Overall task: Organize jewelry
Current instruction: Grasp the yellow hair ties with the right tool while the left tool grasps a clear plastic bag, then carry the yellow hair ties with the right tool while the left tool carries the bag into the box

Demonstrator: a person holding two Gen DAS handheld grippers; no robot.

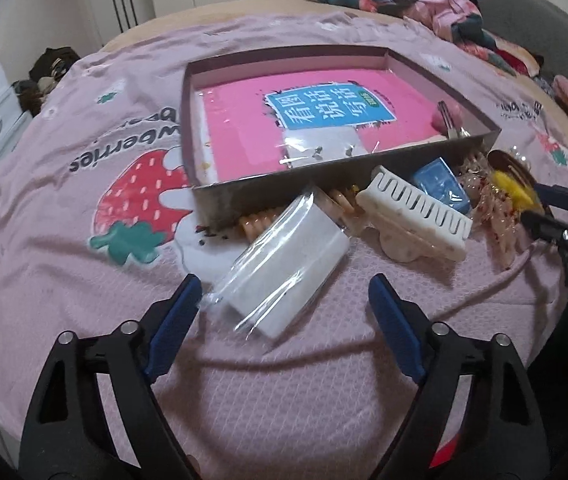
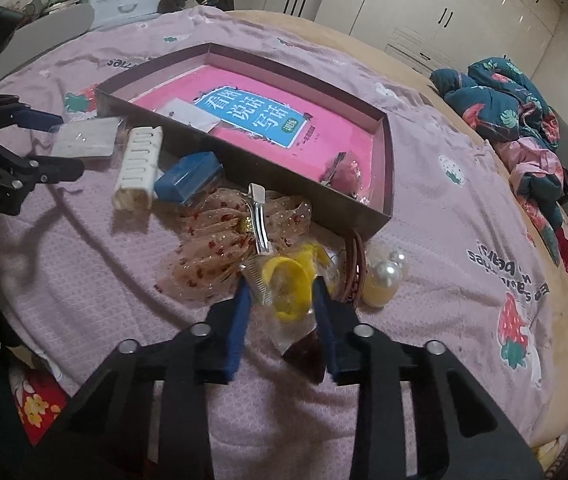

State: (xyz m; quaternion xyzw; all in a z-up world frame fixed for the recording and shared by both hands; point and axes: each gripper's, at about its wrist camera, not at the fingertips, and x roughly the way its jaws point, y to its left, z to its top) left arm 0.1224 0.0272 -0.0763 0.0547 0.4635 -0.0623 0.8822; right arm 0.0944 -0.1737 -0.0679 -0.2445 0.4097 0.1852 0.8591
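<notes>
From the left wrist, the left gripper [image 1: 284, 292] is seen spread wide around a clear-bagged white packet [image 1: 284, 268]; the slick film could slide out when pinched. From the right wrist, the right gripper [image 2: 282, 292] is seen narrowed about a bagged yellow ring [image 2: 290, 284], contact unconfirmed; the neighbouring hair clip [image 2: 258, 220] could be snagged. The tray [image 2: 384, 184] lies just beyond.

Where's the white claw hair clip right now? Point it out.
In the left wrist view the white claw clip lies on the pink bedspread just outside the tray's near wall, between the clear plastic packet and the blue box.
</notes>
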